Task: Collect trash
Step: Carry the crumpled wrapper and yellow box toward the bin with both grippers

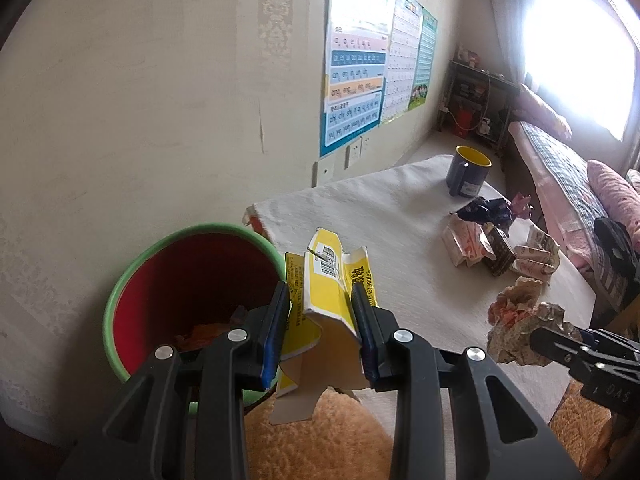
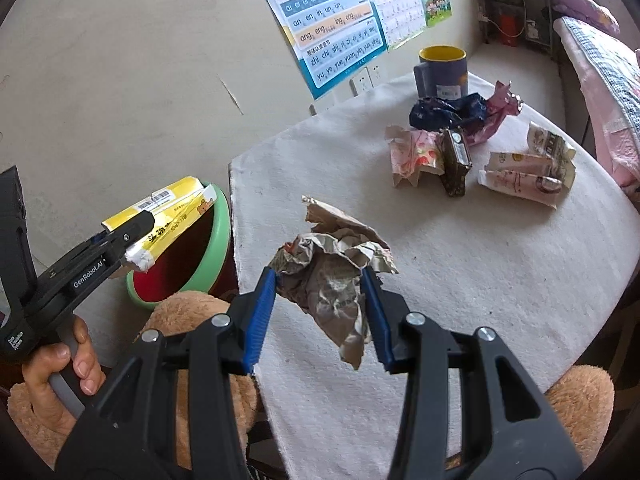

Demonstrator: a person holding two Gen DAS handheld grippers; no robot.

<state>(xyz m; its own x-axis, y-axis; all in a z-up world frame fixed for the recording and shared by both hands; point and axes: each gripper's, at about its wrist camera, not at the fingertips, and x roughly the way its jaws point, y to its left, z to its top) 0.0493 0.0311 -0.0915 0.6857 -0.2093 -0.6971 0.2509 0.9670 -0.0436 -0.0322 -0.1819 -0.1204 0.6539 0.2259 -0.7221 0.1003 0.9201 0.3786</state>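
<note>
I am holding a torn yellow carton (image 1: 326,296) in my left claw (image 1: 322,328), beside the bin's (image 1: 132,276) rim off the worktop's (image 2: 460,264) near-left edge; it is looking light and crushable. My right claw (image 2: 322,312) is pinching a crumpled paper wad (image 2: 332,264), soft and springy, gripped mid-body.

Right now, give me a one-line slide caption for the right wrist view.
Right gripper clamps crumpled paper above the table; left gripper holds a yellow box over the green-rimmed bin.

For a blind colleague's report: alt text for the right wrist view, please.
The right gripper holds crumpled paper above a white table. At left, the left gripper holds a yellow box over a green-rimmed bin.
</note>
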